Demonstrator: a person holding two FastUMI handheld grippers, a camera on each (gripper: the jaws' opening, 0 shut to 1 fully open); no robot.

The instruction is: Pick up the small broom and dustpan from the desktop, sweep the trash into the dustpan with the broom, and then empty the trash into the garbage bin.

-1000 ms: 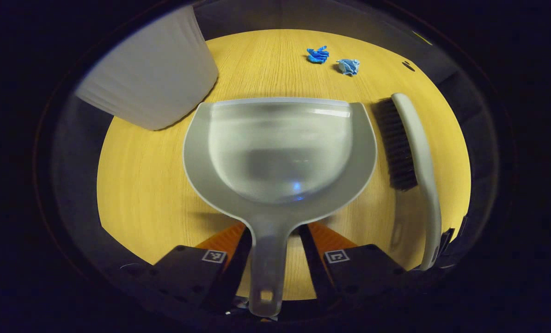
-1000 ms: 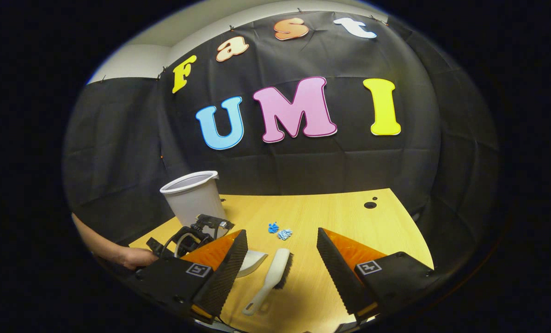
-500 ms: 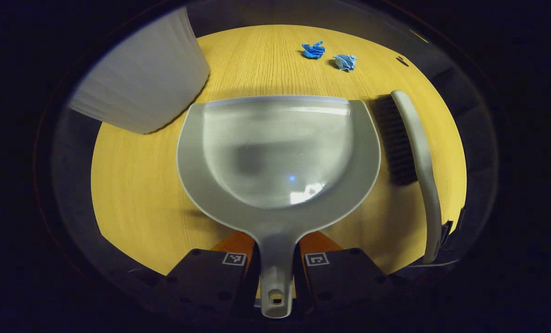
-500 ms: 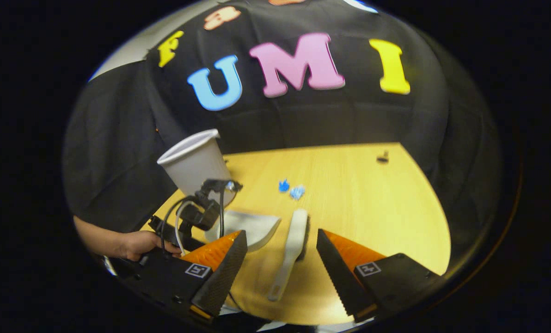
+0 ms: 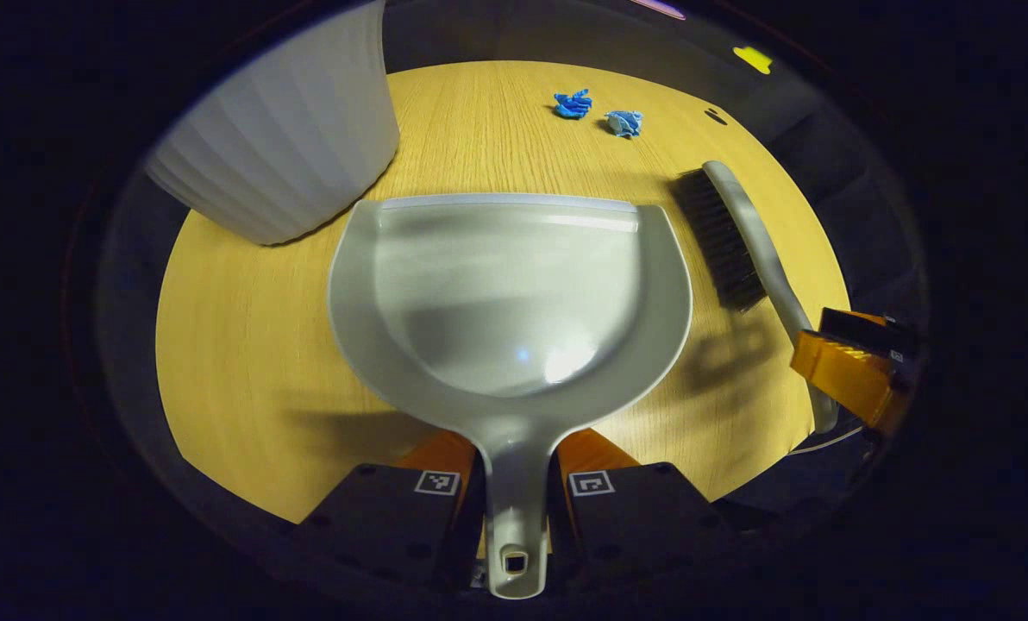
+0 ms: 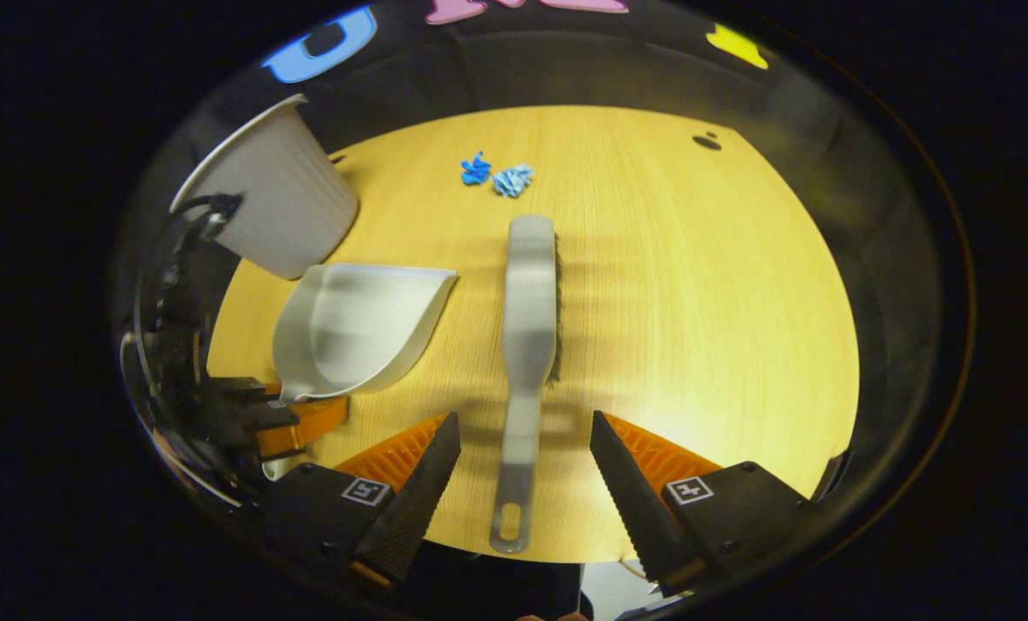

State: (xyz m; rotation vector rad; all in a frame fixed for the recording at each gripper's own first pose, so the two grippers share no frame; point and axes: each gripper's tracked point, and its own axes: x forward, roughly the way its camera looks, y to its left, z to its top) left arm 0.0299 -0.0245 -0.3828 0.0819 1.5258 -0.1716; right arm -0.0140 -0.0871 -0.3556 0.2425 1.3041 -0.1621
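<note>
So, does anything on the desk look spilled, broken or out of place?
Nothing stands out. The bin stands upright, the dustpan and broom look whole, and the two blue scraps lie close together on the desk, as trash to sweep.

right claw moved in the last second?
Yes. The right claw has come down and forward over the desk: its open fingers now straddle the broom handle, which earlier lay well ahead of them.
</note>
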